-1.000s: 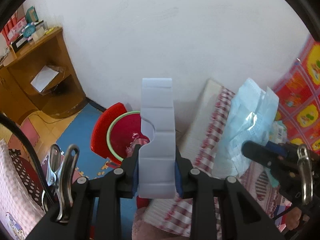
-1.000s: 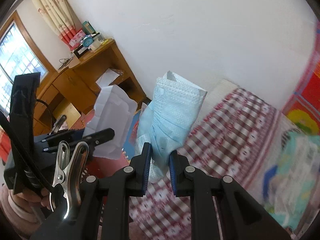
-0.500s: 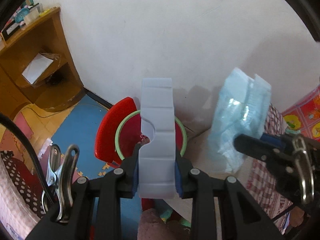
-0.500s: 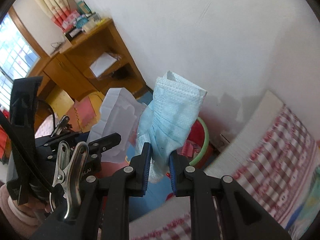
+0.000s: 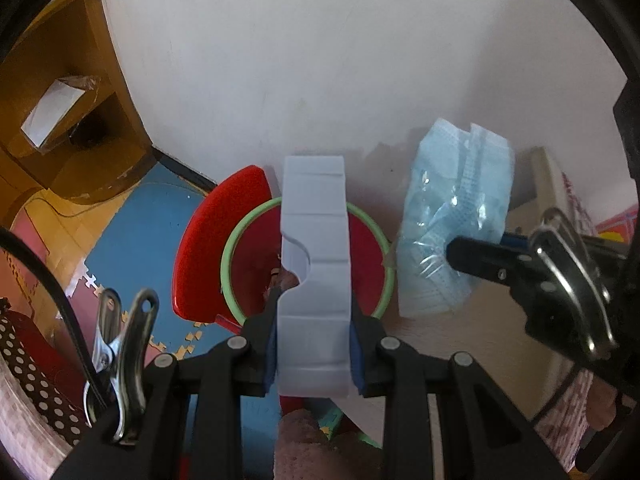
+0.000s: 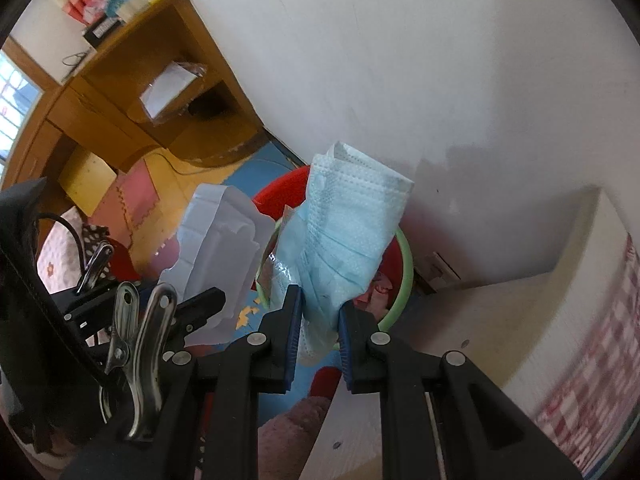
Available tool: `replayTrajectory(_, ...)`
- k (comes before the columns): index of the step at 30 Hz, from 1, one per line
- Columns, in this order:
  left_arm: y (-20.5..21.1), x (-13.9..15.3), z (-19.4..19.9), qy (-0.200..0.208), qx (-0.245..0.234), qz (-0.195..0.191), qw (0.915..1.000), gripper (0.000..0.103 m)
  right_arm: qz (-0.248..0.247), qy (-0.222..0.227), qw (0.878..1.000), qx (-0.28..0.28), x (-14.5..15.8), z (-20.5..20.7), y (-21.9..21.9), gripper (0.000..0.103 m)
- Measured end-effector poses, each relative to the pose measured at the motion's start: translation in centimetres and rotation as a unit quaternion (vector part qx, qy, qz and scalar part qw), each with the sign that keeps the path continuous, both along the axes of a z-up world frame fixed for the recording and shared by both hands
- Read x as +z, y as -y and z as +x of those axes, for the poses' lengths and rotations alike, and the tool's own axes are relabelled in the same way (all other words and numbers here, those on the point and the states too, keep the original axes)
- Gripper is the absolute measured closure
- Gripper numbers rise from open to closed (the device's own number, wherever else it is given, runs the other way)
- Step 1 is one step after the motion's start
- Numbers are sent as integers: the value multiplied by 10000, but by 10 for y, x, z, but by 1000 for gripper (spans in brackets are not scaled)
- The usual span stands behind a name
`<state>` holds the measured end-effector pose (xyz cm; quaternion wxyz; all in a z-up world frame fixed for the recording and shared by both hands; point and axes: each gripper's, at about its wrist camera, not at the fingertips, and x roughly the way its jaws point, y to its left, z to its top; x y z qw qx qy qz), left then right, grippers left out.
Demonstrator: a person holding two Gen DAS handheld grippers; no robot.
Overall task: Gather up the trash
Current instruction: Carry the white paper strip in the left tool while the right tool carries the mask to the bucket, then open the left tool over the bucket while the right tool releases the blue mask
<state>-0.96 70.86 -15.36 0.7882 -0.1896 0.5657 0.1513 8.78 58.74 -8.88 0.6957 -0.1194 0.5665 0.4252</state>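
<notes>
From the left wrist, the left tongs [image 5: 314,354] are clamped on one white moulded plastic tray [image 5: 313,280], held upright directly above the red bin [image 5: 364,256] with the pale green rim. The bin stands on the floor against the white wall [image 5: 320,60], its red lid [image 5: 212,240] tipped up behind it. Off to the right, the right tongs [image 5: 452,254] grip one pack of blue face masks [image 5: 452,220] (it hangs beside the bin rather than over it). To drop the tray well, I would bring it lower and keep it centred on the opening before letting go, since it is long and stiff enough to catch on the rim.

From the right wrist, the right tongs [image 6: 320,322] pinch the mask pack [image 6: 348,232] at its lower end, and it hides much of the bin [image 6: 400,276] beneath. It looks soft and light, so it should be carried further over the opening and released low. The tray [image 6: 218,248] shows at the left, in the left tongs [image 6: 204,304]. Count: two pieces of trash, one bin, one lid, one wooden desk [image 6: 120,92] in the corner.
</notes>
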Motion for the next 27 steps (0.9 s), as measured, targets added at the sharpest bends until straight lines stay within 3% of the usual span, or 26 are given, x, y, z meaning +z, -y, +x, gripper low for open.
replayTrajectory(15, -13, -45, 20, -322, 64, -125, 9994, 73, -397, -80, 9990, 167, -35, 15, -37, 85)
replayTrajectory(21, -10, -46, 23, -318, 49, -181, 9993, 64, -393, -170, 9990, 105, -40, 16, -42, 81)
replayTrajectory(27, -11, -46, 25, -357, 66, -143, 9992, 63, -324, -159, 9993, 71, -38, 19, -37, 78)
